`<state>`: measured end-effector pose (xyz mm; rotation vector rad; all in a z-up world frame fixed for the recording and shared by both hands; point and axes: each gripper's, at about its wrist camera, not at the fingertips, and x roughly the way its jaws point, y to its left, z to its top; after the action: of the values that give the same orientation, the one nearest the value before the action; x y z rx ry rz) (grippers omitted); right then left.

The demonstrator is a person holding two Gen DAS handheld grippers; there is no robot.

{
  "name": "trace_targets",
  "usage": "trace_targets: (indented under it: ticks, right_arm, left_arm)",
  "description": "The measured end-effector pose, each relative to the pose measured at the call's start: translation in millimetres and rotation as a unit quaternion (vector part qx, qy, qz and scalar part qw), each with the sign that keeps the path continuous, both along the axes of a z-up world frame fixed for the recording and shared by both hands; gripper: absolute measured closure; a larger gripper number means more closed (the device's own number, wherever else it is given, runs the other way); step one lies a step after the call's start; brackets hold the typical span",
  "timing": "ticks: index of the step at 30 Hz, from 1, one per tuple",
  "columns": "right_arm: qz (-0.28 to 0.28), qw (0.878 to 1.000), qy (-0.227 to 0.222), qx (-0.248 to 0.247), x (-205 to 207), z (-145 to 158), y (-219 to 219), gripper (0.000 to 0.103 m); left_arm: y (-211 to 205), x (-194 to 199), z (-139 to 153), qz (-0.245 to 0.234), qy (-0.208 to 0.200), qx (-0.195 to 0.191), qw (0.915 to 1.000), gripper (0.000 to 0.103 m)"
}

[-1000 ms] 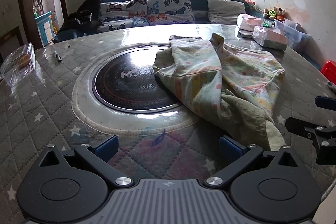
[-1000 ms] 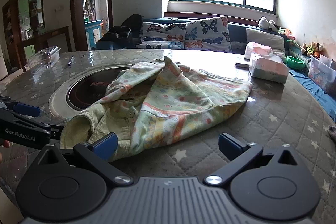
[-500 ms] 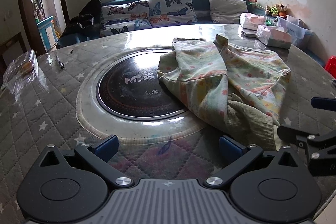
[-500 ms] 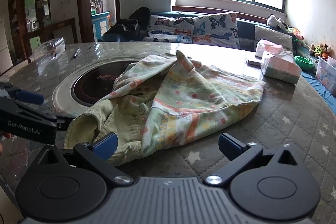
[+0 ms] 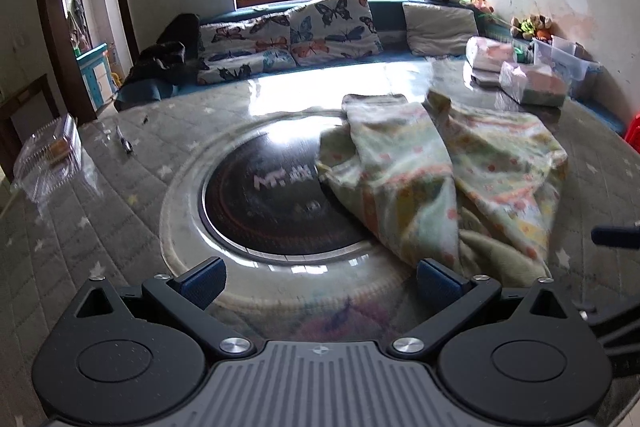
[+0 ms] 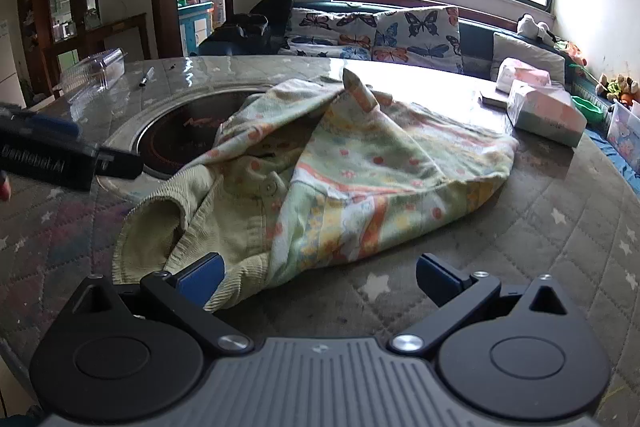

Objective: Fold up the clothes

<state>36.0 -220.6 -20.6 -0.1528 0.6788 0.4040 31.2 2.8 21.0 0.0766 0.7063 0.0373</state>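
A crumpled pale green garment with an orange and yellow print (image 5: 452, 179) lies on the round table, partly over the black hob (image 5: 272, 203). It also shows in the right wrist view (image 6: 328, 171), with its corduroy cuff near the front. My left gripper (image 5: 320, 277) is open and empty, just left of the garment's near edge. My right gripper (image 6: 318, 277) is open and empty, its left finger (image 6: 200, 277) close by the cuff. The left gripper's body shows at the left of the right wrist view (image 6: 52, 159).
A quilted star-pattern cover lies over the table (image 5: 100, 227). A clear plastic box (image 5: 48, 155) and a pen (image 5: 126, 143) sit at the far left. Tissue packs (image 6: 544, 111) stand at the far right. A sofa with butterfly cushions (image 5: 304, 31) is behind the table.
Both grippers have moved forward, closer to the garment's near edge. The garment itself has not moved. Both stay open.
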Motion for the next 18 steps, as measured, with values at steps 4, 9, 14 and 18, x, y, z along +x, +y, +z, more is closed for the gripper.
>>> trace_targets:
  ticks: [4,9,14,18]
  right_arm:
    - [0.006,1.0,-0.011,0.003,1.8,10.2,-1.5,0.0]
    - [0.008,1.0,-0.022,0.011,12.9,25.7,-9.1,0.0]
    - [0.0,1.0,-0.03,0.0,35.3,34.9,-16.6,0.001]
    - [-0.012,0.999,-0.037,-0.002,57.9,42.9,-23.4,0.006]
  left_arm:
    - [2.7,8.5,11.6,-0.003,-0.016,-0.006,0.9998,0.0]
    - [-6.7,23.1,20.4,-0.035,-0.033,-0.012,0.9988,0.0]
    - [-24.7,42.4,21.3,-0.074,-0.04,-0.015,0.9963,0.0]
    - [-39.4,61.9,18.0,-0.11,-0.04,-0.013,0.9931,0.0]
